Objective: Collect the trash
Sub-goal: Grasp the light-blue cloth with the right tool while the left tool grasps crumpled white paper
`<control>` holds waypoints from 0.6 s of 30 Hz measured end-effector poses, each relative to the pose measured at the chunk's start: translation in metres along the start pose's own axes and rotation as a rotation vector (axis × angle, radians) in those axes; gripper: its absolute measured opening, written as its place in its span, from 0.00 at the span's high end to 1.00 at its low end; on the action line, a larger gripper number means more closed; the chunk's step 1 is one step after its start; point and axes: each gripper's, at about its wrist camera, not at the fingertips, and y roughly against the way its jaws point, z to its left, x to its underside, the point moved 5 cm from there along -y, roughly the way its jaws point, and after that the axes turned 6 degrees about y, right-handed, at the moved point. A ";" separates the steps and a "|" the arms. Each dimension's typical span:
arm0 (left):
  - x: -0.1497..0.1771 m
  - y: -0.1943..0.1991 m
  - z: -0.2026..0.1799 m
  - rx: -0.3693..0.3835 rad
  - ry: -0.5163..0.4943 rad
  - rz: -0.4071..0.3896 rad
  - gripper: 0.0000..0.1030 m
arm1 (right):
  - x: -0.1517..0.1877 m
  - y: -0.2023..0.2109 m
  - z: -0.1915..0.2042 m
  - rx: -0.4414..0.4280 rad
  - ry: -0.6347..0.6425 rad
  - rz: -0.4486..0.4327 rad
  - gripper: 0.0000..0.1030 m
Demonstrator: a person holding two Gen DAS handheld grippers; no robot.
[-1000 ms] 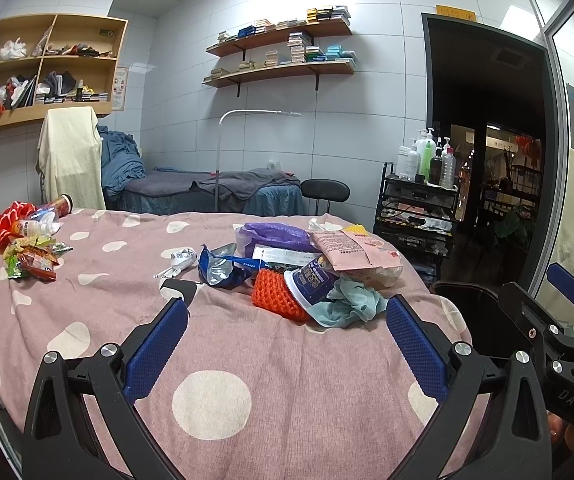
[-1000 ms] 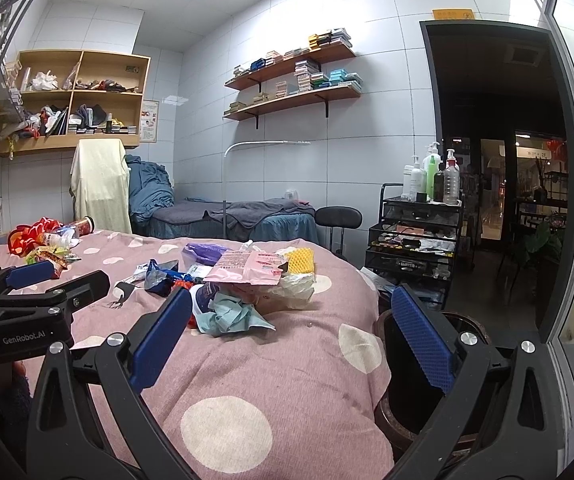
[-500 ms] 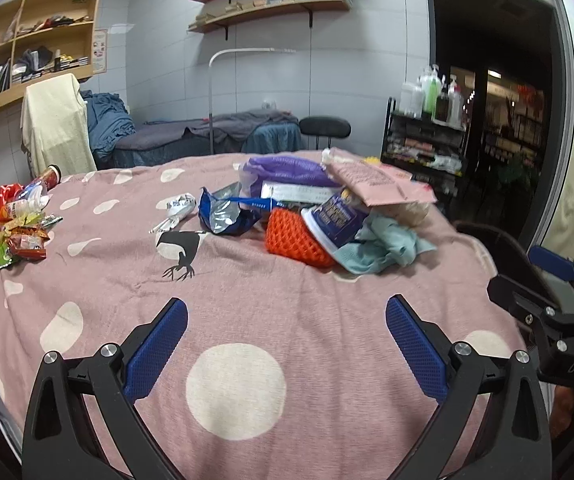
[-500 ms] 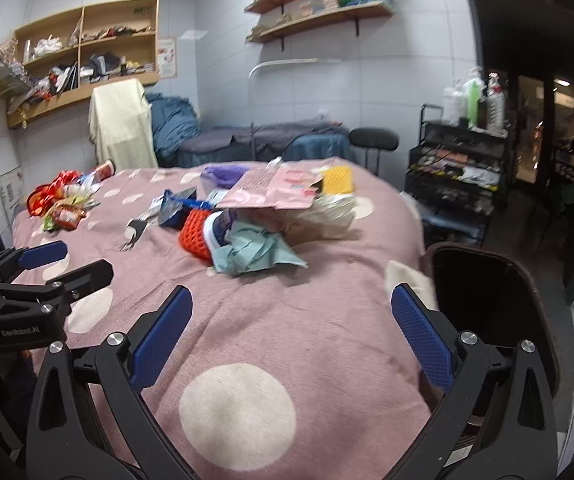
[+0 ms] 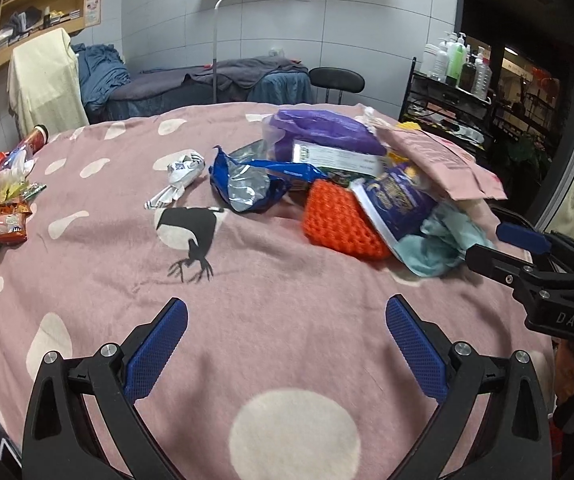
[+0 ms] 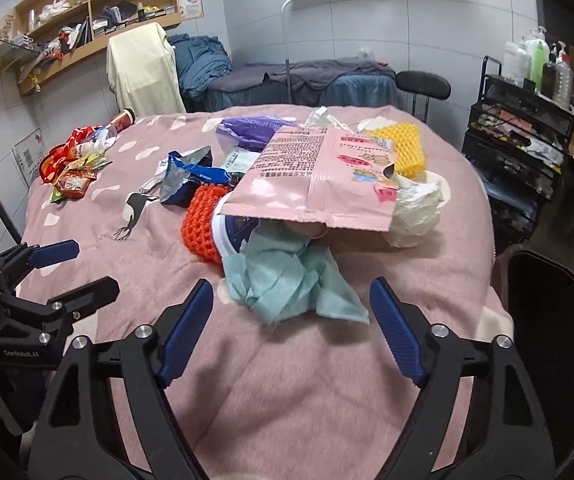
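Trash point(image 6: 319, 184), a crumpled heap of wrappers topped by a pink pouch, lies at twelve o'clock of the empty, closing right gripper point(image 6: 291, 312); left gripper point(image 5: 285, 330) gapes empty.

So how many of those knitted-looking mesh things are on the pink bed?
2: an orange mesh sleeve beside the crumpled teal tissue, and a yellow mesh sleeve behind the pink packet. More may be buried.

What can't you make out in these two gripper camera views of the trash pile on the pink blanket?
- Black bin, right wrist view: the frame edge crops it and its inside is too dark.
- Blue-labelled cup, right wrist view: the pink packet covers it.
- Small print on the pink packet: too small to read.
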 end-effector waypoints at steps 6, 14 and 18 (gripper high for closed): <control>-0.017 -0.017 0.020 -0.014 0.039 0.047 0.05 | -0.006 -0.025 -0.002 -0.055 -0.023 0.063 0.60; -0.045 -0.032 0.050 -0.047 0.055 0.039 0.05 | 0.000 -0.018 -0.005 -0.088 -0.046 0.052 0.74; -0.068 -0.044 0.072 -0.078 0.062 0.029 0.08 | 0.007 -0.007 -0.005 -0.115 -0.066 0.039 0.75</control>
